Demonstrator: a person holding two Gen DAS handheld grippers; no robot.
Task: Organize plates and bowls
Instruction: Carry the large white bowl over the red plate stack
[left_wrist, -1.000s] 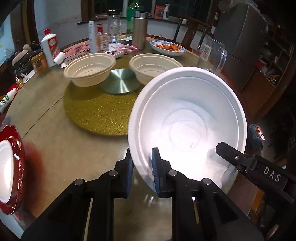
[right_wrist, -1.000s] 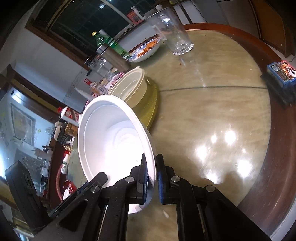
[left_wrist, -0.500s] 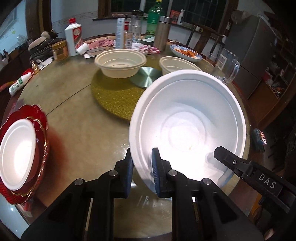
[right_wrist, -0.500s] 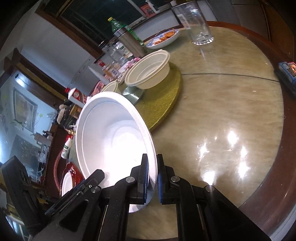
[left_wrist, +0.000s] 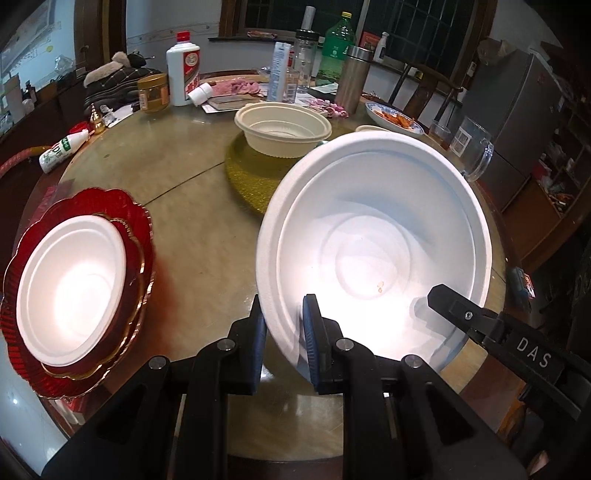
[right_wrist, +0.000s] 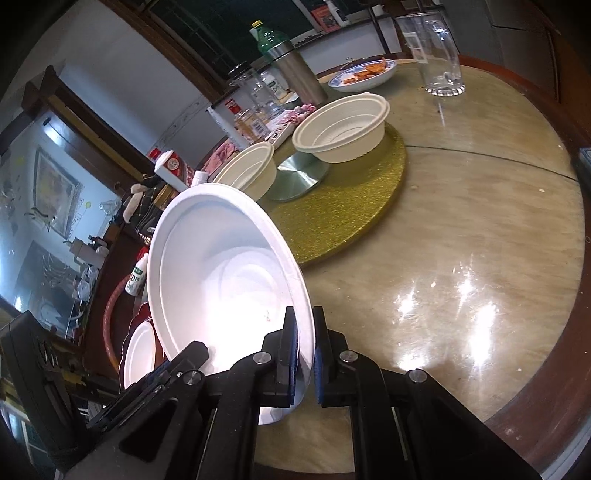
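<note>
Above the table (left_wrist: 192, 229), both the left tongs (left_wrist: 282, 332) and right tongs (right_wrist: 304, 354) pinch the big white bowl (left_wrist: 373, 251), which has slid toward the red plate (left_wrist: 136, 236) stack at nine o'clock, so stacking looks close

On the bench (left_wrist: 192, 258): two white foam bowls (left_wrist: 373, 251), two cream plastic bowls (right_wrist: 343, 129), two stacked red plates (left_wrist: 136, 229), one gold turntable mat (right_wrist: 354, 206), one food dish (right_wrist: 364, 75), one glass pitcher (right_wrist: 439, 55), one steel flask (left_wrist: 352, 79).
</note>
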